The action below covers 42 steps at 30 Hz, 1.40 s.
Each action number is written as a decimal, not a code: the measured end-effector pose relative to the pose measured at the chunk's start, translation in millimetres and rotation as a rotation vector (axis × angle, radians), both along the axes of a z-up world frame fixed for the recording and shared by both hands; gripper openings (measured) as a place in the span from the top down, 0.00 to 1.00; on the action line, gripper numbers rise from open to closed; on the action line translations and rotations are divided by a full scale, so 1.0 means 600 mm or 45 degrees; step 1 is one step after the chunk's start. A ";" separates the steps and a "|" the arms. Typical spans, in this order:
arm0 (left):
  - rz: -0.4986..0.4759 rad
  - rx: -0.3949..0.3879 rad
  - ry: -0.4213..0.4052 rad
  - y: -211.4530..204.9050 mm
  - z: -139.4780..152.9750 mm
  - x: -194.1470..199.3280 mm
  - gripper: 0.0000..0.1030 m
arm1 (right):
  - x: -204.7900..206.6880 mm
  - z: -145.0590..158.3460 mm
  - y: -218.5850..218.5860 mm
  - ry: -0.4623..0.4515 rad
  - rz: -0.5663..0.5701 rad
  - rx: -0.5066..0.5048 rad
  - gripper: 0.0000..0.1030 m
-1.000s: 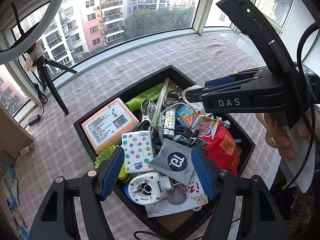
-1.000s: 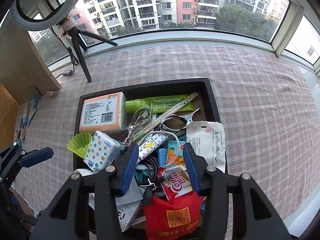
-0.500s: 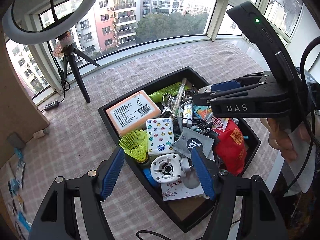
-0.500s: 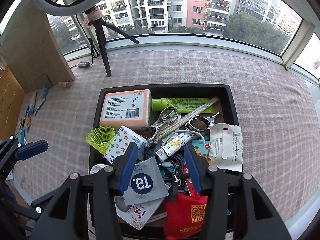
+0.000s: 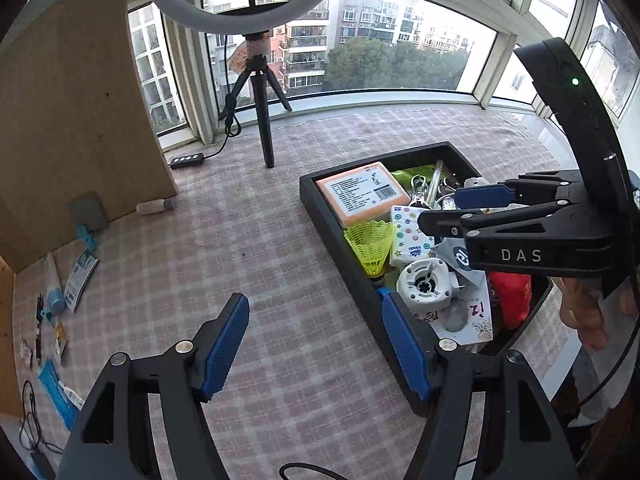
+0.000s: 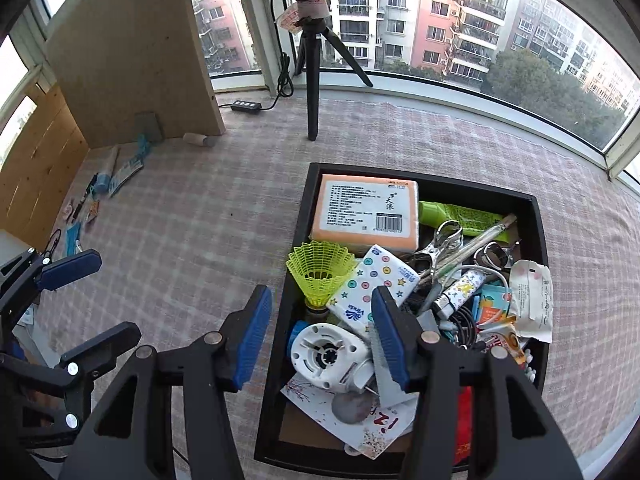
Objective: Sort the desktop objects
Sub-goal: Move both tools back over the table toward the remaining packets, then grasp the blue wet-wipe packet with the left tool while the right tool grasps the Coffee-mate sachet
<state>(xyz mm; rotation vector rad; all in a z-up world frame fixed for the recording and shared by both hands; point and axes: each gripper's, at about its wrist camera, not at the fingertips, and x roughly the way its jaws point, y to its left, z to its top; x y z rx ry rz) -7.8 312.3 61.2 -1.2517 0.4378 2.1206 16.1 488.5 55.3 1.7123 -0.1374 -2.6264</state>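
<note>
A black tray [image 6: 298, 216] sits on the plaid-covered worktop [image 6: 224, 216], packed to the brim. At its far left corner lies an orange-edged tissue pack [image 6: 366, 212] with a barcode label; beside that, along the far wall, a green tube [image 6: 456, 213]. Nearer, a yellow-green plastic shuttlecock [image 6: 320, 270] stands against the tray's left wall, touching a small tissue packet printed with coloured dots [image 6: 374, 288]. A white round motor-like part [image 6: 326, 352] lies nearer still, on a printed card [image 6: 376, 424]. Metal clips and scissors [image 6: 440, 240], a coiled cable [image 6: 460, 316], a white pouch [image 6: 534, 300] and a red packet [image 5: 510, 300] fill the right half.

The right gripper [image 6: 320, 336] hangs above the tray's left wall, its jaws opening and nothing pinched between them; one blue pad is over the cloth, the other over the dotted packet. The left gripper [image 5: 316, 344] hangs over bare cloth just left of the tray, jaws spread wide and empty.

Left of the tray the cloth is open as far as a wooden board [image 6: 136, 52], where small packets and tubes [image 6: 116, 168] lie scattered. A ring-light tripod [image 6: 314, 72] stands behind the tray by the curved window.
</note>
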 end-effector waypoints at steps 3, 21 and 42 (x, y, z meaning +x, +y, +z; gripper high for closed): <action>0.074 0.005 -0.017 -0.057 -0.011 -0.010 0.35 | -0.001 -0.008 -0.044 0.006 0.034 -0.018 0.50; 0.667 -0.024 -0.116 -0.501 -0.105 -0.089 0.35 | -0.062 -0.082 -0.340 -0.078 0.249 -0.133 0.50; 0.990 0.030 -0.260 -0.713 -0.184 -0.189 0.34 | -0.175 -0.150 -0.608 -0.131 0.424 -0.151 0.48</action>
